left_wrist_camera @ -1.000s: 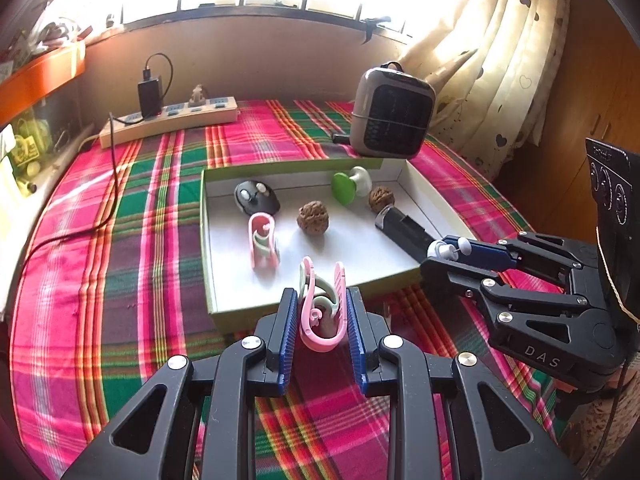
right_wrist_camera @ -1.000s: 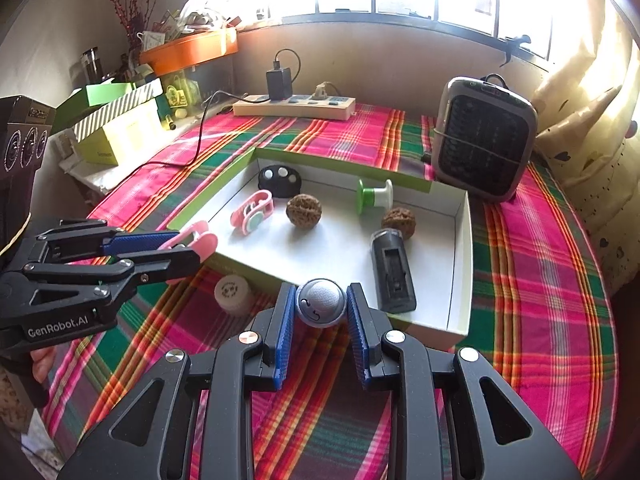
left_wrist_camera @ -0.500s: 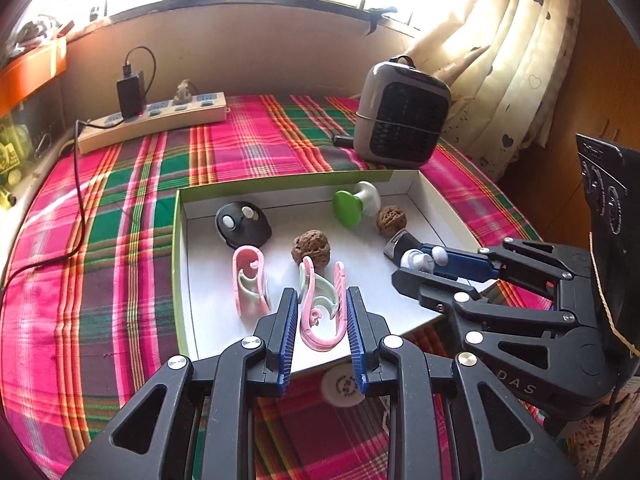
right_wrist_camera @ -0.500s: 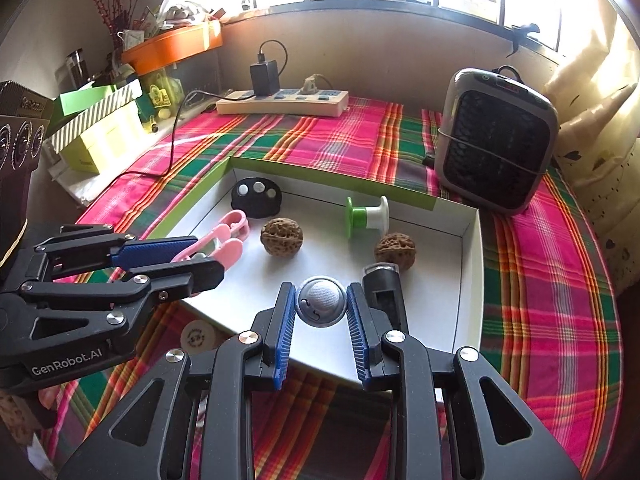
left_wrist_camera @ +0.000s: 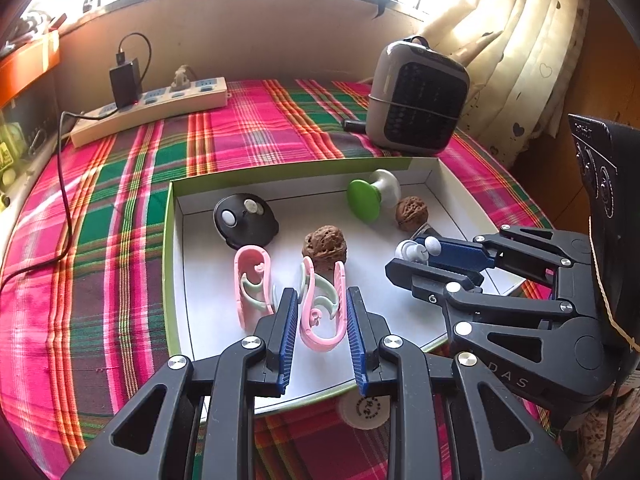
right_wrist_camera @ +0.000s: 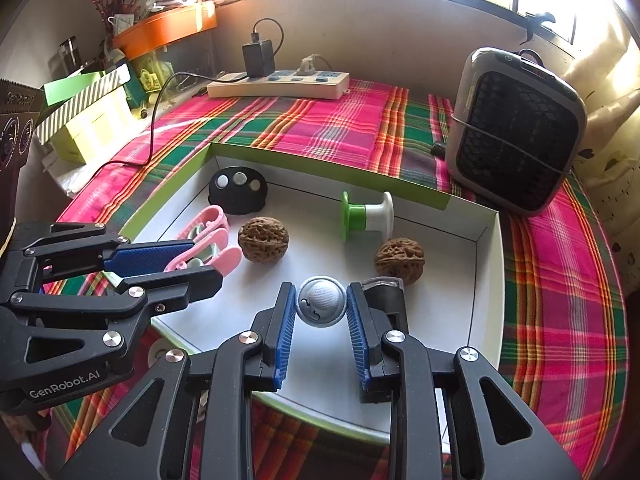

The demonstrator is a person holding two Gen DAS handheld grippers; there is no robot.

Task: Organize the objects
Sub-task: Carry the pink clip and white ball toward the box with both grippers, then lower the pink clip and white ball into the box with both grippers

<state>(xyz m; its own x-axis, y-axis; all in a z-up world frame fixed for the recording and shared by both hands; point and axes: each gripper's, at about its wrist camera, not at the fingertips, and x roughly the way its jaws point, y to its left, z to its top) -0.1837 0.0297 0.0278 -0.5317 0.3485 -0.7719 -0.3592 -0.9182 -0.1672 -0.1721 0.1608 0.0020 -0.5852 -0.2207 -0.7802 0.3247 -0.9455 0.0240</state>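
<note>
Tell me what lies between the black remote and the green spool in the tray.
Only bare white tray floor lies between the remote and the spool; the right wrist view shows it best. The nearest walnut sits in front of that gap.

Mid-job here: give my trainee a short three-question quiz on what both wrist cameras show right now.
1. What does the left gripper hold?
2. True or false: the right gripper is empty.
3. How many walnuts lie in the white tray: A one, B two, C three?

Key:
1. A pink clip.
2. False; it grips a small grey ball.
3. B: one walnut mid-tray, another nearer the right wall.
</note>
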